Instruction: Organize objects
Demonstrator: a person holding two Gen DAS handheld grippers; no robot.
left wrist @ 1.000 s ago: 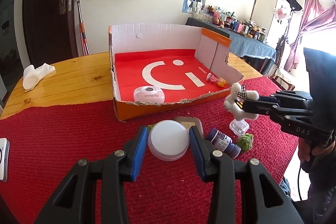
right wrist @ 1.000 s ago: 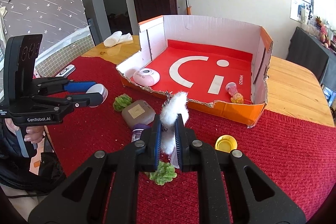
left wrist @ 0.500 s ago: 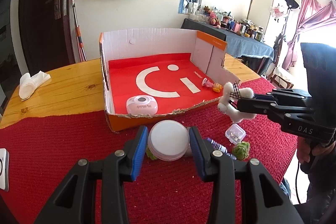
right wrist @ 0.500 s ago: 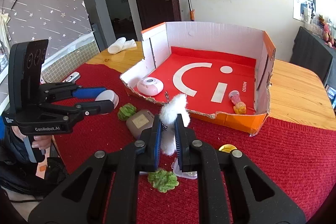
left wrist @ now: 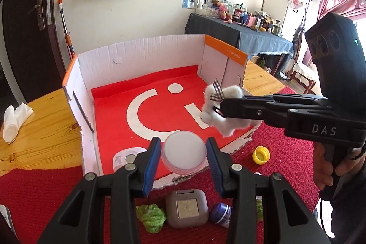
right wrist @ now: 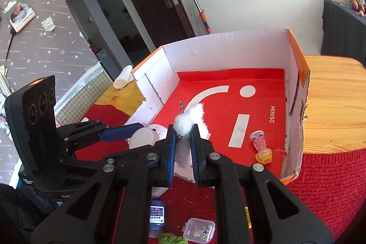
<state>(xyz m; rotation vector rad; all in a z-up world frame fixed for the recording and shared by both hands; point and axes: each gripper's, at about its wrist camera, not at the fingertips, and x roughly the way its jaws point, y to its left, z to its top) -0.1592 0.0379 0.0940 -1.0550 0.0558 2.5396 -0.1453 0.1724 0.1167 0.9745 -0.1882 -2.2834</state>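
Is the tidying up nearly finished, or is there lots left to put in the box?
About halfway. Done: the pink round case and little doll lie in the box. In hand: the left claw holds a white jar, the right claw a fluffy toy, over the box. Left on the red cloth: yellow cap, brown case, blue bottle, green bits, clear case.

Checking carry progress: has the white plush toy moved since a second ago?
Yes. The white plush toy went from over the red cloth to over the cardboard box.
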